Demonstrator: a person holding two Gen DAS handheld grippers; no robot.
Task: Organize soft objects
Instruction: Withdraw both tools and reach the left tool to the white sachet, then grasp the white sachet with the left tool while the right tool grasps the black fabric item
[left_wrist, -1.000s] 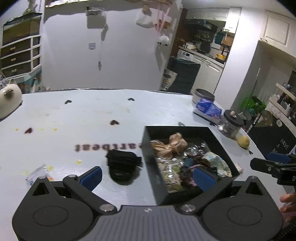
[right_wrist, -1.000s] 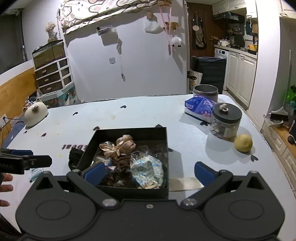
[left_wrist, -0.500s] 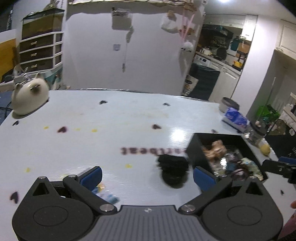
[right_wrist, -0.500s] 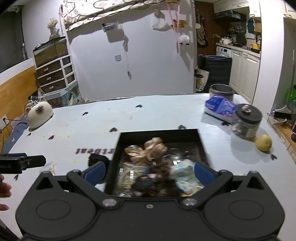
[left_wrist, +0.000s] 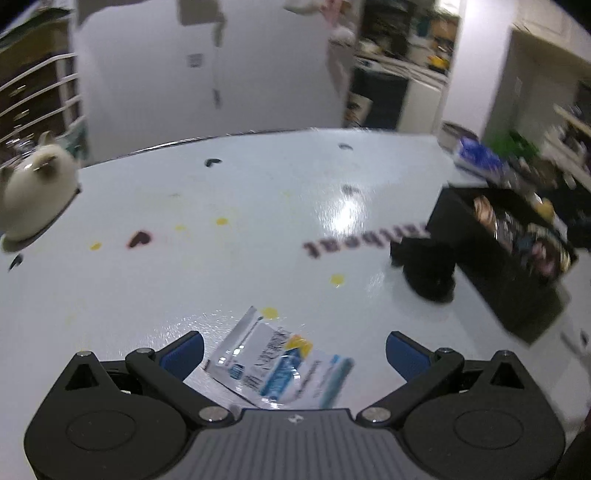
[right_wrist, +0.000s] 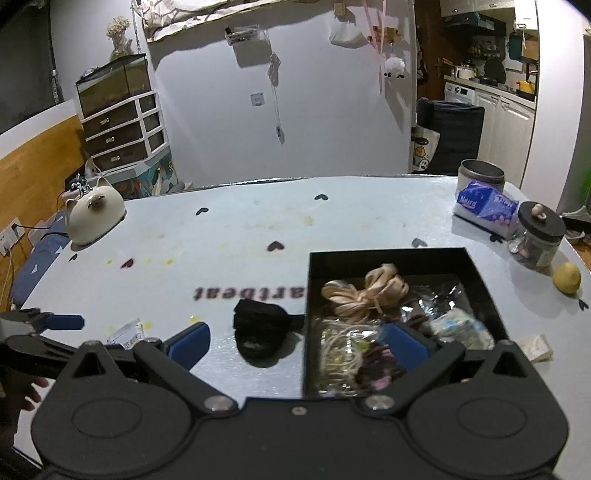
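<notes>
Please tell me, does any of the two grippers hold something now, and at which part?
Nothing is held. The left gripper is open above the white packet, not closed on it. The right gripper is open and empty, near the black cloth.

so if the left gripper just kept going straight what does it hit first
Most likely the white and blue packet lying flat on the table. It sits right between the open fingers of the left gripper, closer than anything else ahead. The view is blurred, so how high the gripper is above the packet is hard to judge.
</notes>
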